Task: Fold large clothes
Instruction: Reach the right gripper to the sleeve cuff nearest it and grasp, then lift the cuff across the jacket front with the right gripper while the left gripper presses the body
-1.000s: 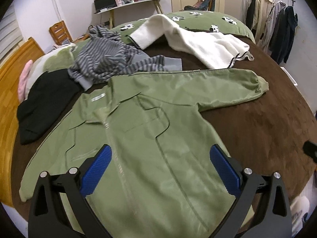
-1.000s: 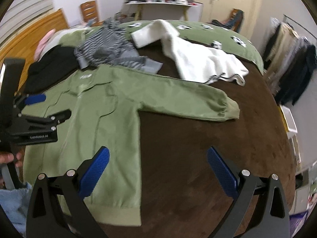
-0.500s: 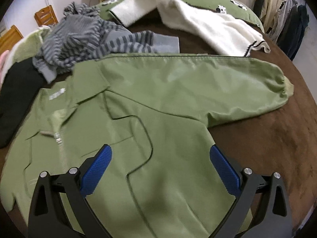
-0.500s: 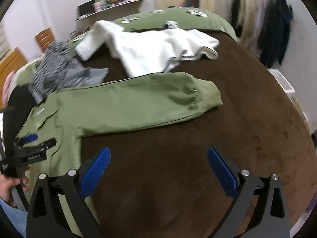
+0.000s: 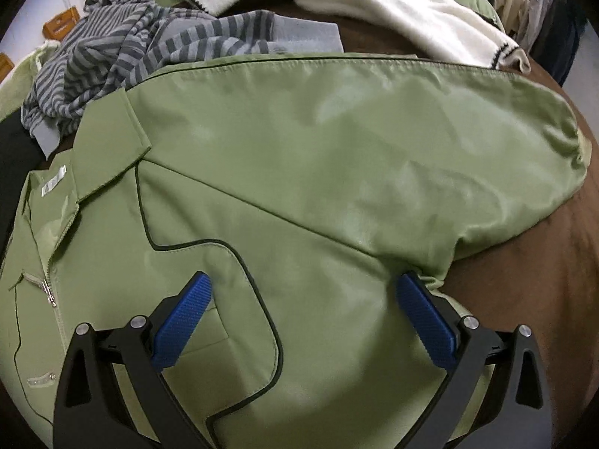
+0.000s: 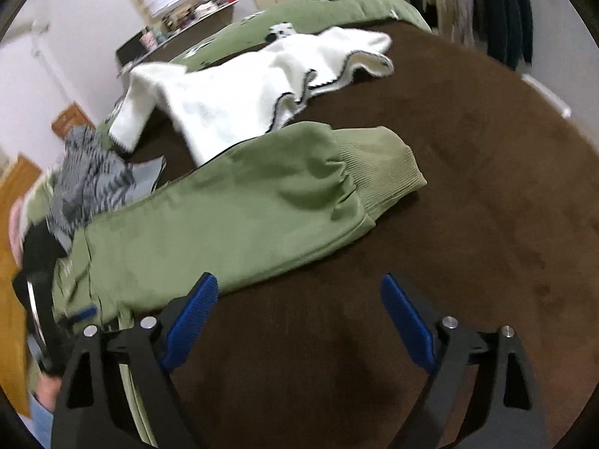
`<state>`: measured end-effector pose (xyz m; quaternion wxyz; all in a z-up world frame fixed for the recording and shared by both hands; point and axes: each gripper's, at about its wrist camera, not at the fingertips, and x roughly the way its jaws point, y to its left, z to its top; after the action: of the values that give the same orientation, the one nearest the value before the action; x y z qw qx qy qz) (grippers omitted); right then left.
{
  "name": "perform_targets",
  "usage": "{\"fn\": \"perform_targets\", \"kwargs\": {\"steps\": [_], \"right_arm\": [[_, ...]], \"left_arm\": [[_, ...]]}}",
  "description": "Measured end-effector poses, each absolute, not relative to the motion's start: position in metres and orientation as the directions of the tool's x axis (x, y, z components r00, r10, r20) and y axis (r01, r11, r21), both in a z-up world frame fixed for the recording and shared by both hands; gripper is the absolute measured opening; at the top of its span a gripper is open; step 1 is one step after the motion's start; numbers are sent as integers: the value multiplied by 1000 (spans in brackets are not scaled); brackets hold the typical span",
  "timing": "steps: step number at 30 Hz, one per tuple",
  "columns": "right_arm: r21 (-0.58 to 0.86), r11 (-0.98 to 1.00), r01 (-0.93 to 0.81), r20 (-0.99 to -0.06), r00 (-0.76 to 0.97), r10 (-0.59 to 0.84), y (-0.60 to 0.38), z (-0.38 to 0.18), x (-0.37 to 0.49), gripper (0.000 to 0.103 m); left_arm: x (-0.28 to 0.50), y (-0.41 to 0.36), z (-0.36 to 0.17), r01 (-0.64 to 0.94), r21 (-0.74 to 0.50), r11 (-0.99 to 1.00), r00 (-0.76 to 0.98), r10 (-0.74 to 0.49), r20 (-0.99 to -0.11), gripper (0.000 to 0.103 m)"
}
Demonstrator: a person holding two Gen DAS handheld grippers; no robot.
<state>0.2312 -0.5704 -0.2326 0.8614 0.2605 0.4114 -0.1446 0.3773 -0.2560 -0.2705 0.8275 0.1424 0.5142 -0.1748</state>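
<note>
A light green zip jacket [image 5: 307, 172] lies flat, front up, on a brown blanket [image 6: 468, 224], with one sleeve stretched out to the right. My left gripper [image 5: 303, 288] hovers low over its chest, open, and its right fingertip [image 5: 411, 288] is at the armpit fold. In the right wrist view the sleeve [image 6: 232, 217] ends in a ribbed cuff [image 6: 389, 164]. My right gripper [image 6: 299, 292] is over bare blanket just below the sleeve; its jaws are closing with nothing between them. The left gripper [image 6: 48, 318] shows blurred at the left edge.
A white fleece garment [image 6: 254, 86] and a grey striped top [image 5: 123, 37] lie beyond the jacket, with a black garment [image 5: 15, 149] at the left. A green patterned duvet [image 6: 299, 15] is at the back, hanging clothes [image 6: 486, 7] at the right and a wooden headboard [image 6: 11, 299] at the left.
Both grippers have come down close to the jacket. The left one closed in on the chest and armpit. The right one swung along the sleeve toward the cuff and rolled, its jaws slightly narrower.
</note>
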Motion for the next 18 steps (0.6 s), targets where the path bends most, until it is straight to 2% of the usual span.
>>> {"fn": "perform_targets", "kwargs": {"steps": [3, 6, 9, 11, 13, 18], "right_arm": [[403, 766, 501, -770, 638, -13, -596, -244, 241, 78], [470, 701, 537, -756, 654, 6, -619, -253, 247, 76], [533, 635, 560, -741, 671, 30, -642, -264, 251, 70], [557, 605, 569, -736, 675, 44, -653, -271, 256, 62], [559, 598, 575, -747, 663, 61, -660, -279, 263, 45], [549, 613, 568, -758, 648, 78, -664, -290, 275, 30]], "left_arm": [[374, -259, -270, 441, 88, 893, 434, -126, -892, 98], [376, -261, -268, 432, 86, 898, 432, -122, -894, 98], [377, -260, -268, 432, 82, 898, 429, -125, -895, 98], [379, -260, -268, 435, 83, 897, 426, -123, -896, 98], [379, -260, -268, 433, 83, 897, 422, -120, -899, 98], [377, -262, -269, 430, 89, 898, 432, -118, -894, 98]]}}
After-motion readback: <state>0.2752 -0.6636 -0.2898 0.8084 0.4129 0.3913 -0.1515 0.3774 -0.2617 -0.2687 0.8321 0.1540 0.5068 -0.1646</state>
